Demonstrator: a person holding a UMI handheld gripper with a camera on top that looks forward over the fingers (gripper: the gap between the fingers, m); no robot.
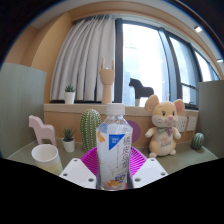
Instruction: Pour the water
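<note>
Between the fingers (113,172) — level, pressed closed on it — upright water bottle (115,150), white cup (46,156) just beside.

The water bottle (115,152) standing between the gripper's (113,168) two fingers wears a blue-and-white label, but its printing is too small to read, and no other text shows anywhere.

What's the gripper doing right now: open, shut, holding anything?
Gripper: shut on the water bottle, both pads pressing its sides.
</note>
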